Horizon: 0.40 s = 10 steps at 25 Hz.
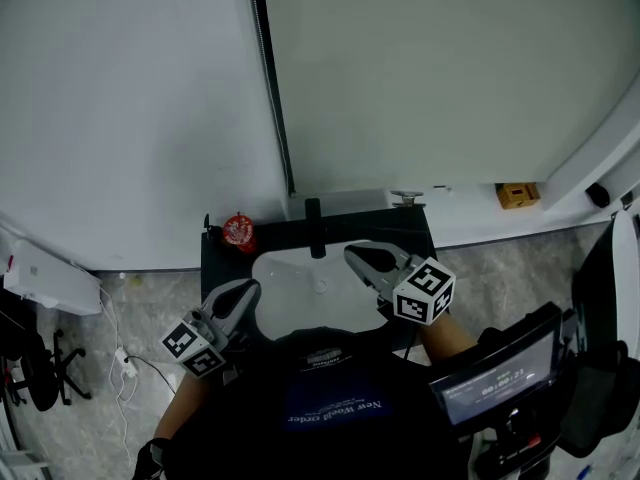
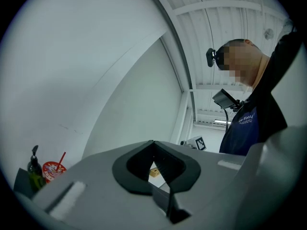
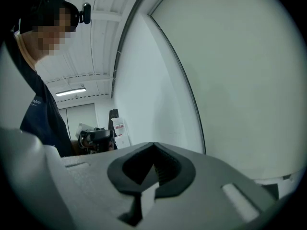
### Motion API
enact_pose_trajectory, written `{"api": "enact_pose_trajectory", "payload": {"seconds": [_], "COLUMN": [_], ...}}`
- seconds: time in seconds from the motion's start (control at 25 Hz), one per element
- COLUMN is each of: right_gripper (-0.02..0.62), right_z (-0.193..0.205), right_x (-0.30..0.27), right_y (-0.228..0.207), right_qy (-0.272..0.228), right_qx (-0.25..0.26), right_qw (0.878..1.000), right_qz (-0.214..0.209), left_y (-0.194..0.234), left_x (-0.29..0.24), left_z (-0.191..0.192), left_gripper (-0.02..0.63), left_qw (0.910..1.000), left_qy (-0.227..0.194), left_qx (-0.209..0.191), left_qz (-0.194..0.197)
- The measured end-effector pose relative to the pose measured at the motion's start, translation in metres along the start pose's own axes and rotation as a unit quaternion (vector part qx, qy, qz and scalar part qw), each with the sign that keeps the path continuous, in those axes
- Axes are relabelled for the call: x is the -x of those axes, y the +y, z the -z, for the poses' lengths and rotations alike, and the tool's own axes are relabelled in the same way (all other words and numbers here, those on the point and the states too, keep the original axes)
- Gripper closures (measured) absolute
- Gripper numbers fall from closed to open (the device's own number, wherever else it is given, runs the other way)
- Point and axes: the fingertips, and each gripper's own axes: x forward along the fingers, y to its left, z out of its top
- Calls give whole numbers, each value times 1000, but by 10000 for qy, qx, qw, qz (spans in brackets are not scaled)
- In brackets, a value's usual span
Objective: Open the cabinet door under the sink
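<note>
Clenched and empty, the left gripper (image 1: pixel 249 288) hangs at the near-left rim of the sink (image 1: pixel 300 278) and the right gripper (image 1: pixel 352 253), shut likewise, over its right side, while the cabinet door lies unseen below the sink's front, probably nearer the left.

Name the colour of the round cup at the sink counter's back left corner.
The cup is red; the head view shows it best.

sink (image 1: pixel 300 286): white basin in dark counter (image 1: pixel 222 268); against wall (image 1: pixel 130 118) | cabinet door: hidden below counter
</note>
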Motion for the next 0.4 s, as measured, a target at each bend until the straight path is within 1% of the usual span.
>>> {"api": "enact_pose_trajectory", "payload": {"seconds": [0.2,0.4], "right_gripper": [595,595], "right_z": [-5,-1], "right_x": [-1,-1], "right_y": [-1,2], "right_qy": [15,86], "right_qx": [69,101], "right_qw": [10000,9999], "right_qz": [38,30], "left_y": [0,1], "left_x": [-7,-3], "left_z": [-7,-3], "left_gripper": [604,604], "left_qw": [9999,9999], "left_qy": [-43,-11], "left_qx": [-45,3], "left_qz": [144,126]}}
